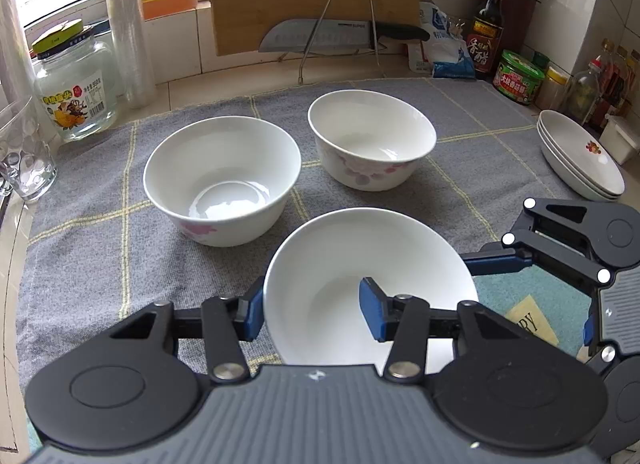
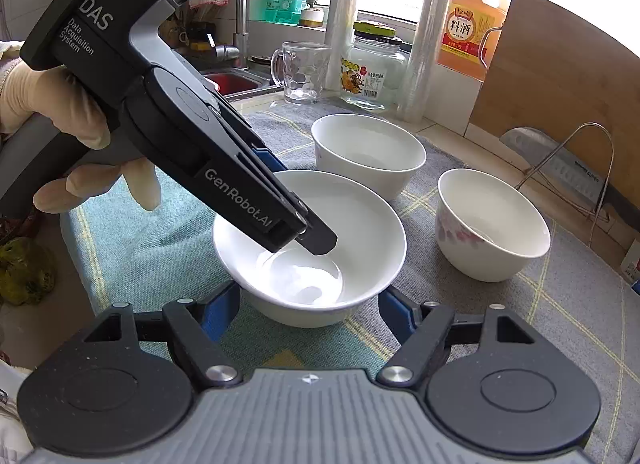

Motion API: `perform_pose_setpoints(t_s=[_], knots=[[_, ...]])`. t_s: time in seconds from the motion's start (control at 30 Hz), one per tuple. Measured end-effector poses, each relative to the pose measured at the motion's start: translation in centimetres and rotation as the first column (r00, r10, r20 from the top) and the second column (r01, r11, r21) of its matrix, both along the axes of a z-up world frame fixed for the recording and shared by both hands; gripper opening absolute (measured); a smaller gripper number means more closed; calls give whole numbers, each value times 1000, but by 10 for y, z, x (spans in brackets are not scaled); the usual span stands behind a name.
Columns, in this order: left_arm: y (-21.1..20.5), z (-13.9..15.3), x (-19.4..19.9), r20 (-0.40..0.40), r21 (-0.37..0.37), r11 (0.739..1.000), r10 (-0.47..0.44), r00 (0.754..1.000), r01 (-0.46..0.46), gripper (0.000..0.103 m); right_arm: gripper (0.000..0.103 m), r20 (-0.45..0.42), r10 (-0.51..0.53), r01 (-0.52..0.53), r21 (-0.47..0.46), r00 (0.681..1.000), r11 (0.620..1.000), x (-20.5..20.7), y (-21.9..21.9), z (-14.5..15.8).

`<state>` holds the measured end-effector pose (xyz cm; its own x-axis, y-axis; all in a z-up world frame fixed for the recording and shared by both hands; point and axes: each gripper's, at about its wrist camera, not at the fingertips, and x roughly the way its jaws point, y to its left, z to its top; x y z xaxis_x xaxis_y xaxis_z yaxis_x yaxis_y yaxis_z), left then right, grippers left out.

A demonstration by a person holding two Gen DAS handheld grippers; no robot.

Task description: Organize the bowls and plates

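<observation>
My left gripper (image 1: pixel 316 314) straddles the near rim of a plain white ceramic bowl (image 1: pixel 360 264) on the grey checked cloth (image 1: pixel 80 232) covering the table, jaws spread, one pad inside, one outside. My right gripper (image 2: pixel 310 318) waits with jaws released on either side of that bowl. Two pink-flowered white bowls (image 1: pixel 222 179) stand beyond, and stacked white plates (image 1: pixel 580 155) lie far right.
</observation>
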<state>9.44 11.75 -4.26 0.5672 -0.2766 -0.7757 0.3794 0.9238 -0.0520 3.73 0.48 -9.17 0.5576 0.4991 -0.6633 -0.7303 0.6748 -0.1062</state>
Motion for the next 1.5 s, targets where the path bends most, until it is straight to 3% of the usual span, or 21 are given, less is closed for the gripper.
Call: perform_pose_setpoints(t_s=[0.37,1.03,1.5], knots=[[-15,10,-6,19,-3,1000,-28,999,28,48,80,1,-18,18,11,1000,1000,-8,-16,14],[-111,12,8,54,-30,978,-206,977,208,48,80,-8,-220,220,-4,976,976,-16,-103,20],[-143,7,22,56,-48,966,-251,966,253,48,80,-6,-274,274,-19,962,962,-11,-132,19]])
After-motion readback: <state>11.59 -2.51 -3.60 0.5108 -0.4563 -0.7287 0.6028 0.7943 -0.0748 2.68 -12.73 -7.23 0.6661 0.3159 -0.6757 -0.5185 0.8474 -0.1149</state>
